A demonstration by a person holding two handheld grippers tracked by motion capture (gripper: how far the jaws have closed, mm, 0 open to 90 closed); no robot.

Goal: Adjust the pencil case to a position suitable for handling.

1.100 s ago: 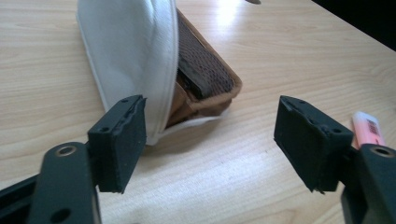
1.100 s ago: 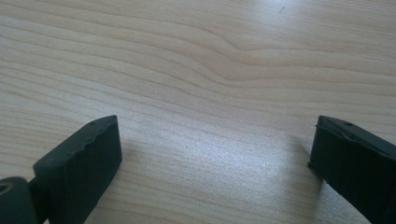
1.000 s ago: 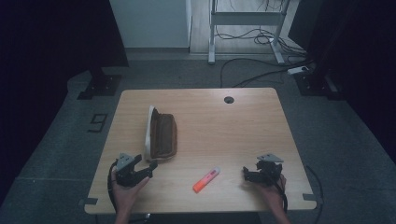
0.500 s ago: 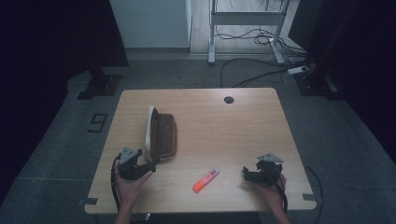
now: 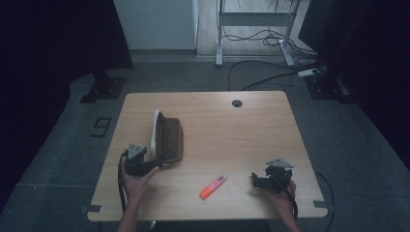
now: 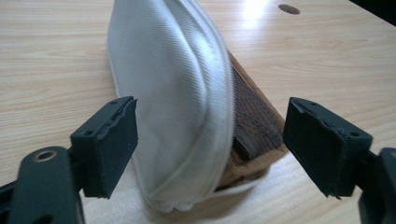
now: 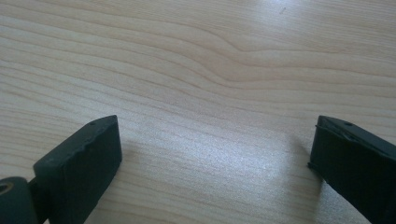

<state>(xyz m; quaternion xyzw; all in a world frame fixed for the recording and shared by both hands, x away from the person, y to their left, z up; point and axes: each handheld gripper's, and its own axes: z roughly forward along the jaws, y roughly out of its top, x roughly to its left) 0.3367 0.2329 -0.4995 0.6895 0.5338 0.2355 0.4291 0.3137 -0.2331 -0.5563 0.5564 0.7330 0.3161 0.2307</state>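
The left tongs stood apart, straddling the near end of the pencil case, whose white lid stood up on edge beside its brown half; neither pad touched it. The case lay on the table at about ten o'clock from the orange marker. A close there could have pinched only the soft white fabric, which might fold or slide free and tip the case over. The right tongs, also apart, hovered over bare wood at four o'clock.
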